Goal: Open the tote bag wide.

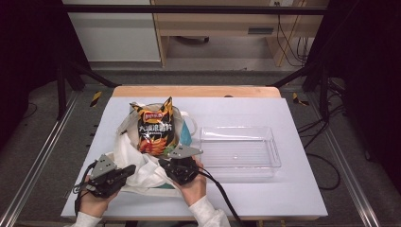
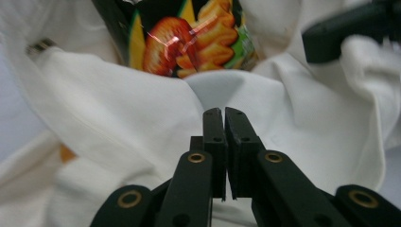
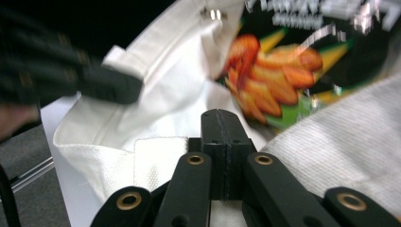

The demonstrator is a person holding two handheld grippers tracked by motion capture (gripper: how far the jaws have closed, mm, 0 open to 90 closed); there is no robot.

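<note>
**Item in hand:** snack bag (image 1: 155, 127), black, orange and yellow, standing upright inside a white cloth bag (image 1: 137, 165). The top half is sticking out of the cloth bag's mouth; the lower half is sitting within the folds.

**Left gripper** (image 1: 126, 171): lying at the near left edge of the cloth bag, jaws all but closed, only a hairline gap between the pads (image 2: 213, 137). Whether any cloth is pinched there cannot be told.

**Right gripper** (image 1: 165, 164): resting at the near right of the cloth bag, just in front of the snack bag, jaws fully closed. Cloth is lying beneath them; a grip on it cannot be confirmed.

**Step, as judged:** the two grippers are working at the mouth of the cloth bag, most likely to free the snack bag. The next move is calling for one gripper to pin the cloth rim down while the other opens and takes the snack bag near its crimped top, lifting straight up.

**Surroundings:** clear plastic tray (image 1: 239, 151), empty, standing just right of the cloth bag, a likely landing place. White table (image 1: 283, 189) under everything.

**In the way:** loose cloth folds hugging the snack bag's lower half; they are likely to drag upward with it. The foil is looking slippery and crushable.
</note>
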